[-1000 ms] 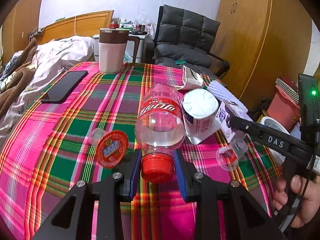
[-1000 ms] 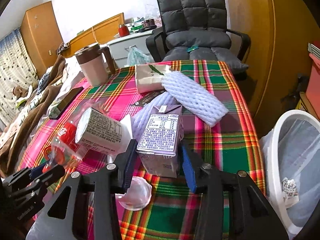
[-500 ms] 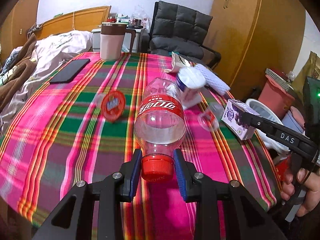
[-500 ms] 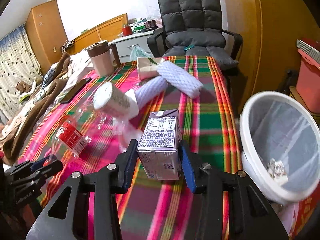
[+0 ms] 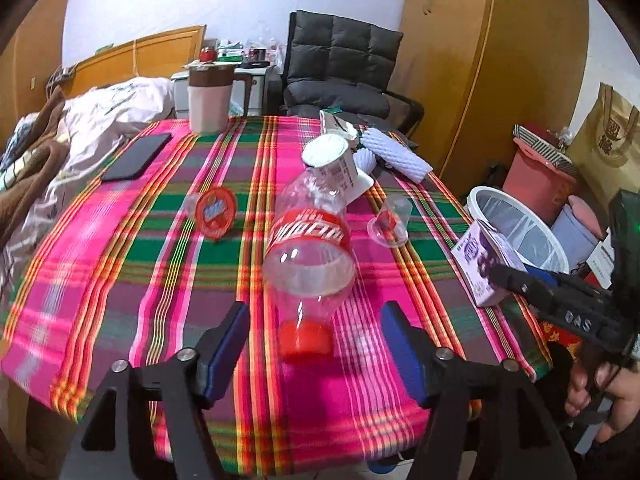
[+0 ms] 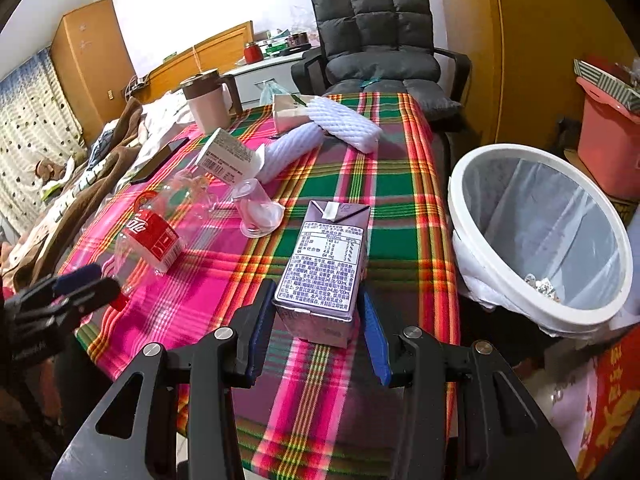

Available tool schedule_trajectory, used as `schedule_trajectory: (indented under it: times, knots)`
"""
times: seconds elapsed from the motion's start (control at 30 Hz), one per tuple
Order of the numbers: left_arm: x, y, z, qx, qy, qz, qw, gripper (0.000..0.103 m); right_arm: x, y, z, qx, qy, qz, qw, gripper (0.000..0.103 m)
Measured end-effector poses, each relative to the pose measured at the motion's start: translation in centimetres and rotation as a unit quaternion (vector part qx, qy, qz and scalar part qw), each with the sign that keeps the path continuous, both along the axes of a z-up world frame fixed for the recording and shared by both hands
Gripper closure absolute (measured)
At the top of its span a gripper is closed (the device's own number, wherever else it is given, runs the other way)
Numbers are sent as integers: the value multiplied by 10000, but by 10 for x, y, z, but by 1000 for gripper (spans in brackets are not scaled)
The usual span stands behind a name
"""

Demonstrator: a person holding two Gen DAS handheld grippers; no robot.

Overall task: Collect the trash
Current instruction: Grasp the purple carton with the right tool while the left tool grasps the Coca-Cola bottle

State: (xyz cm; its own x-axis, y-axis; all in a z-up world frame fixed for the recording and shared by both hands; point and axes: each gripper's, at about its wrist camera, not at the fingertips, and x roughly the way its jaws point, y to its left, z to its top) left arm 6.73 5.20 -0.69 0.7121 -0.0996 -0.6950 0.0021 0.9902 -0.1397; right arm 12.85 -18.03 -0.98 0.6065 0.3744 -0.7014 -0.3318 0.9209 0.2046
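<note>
One bin (image 6: 472, 184), foil scraps (image 6: 540, 282) inside

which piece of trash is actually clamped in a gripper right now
The purple drink carton, pinched between the right gripper pads. The cola bottle sits between the left gripper jaws, which are opening and clear of it.

Left hand-held gripper (image 5: 314, 344) angled down over the tabletop (image 5: 120, 264), jaws opening wide, pads clear of the bottle cap (image 5: 306, 338) between them. Right hand-held gripper (image 6: 318, 320) angled down over the tabletop's near edge, pads clamped on the carton (image 6: 324, 264); hand (image 5: 604, 396) grips its handle.
</note>
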Motion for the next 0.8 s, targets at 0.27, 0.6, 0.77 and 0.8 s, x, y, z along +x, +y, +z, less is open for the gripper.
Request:
schedule_trajectory:
  times: [0.27, 0.6, 0.77, 0.8]
  knots:
    - [44, -6, -1, 205, 129, 8, 9997, 34, 2, -5, -4, 67, 98, -118, 9999, 58]
    - [60, 2, -8, 6, 275, 237, 9993, 34, 1, -3, -7, -75, 52, -221, 9997, 52]
    - [58, 7, -9, -38, 256, 298, 9992, 43, -1, -5, -5, -14, -49, -164, 9999, 59]
    - [57, 7, -9, -42, 244, 307, 9992, 43, -2, -6, -5, -13, -66, -150, 9999, 59]
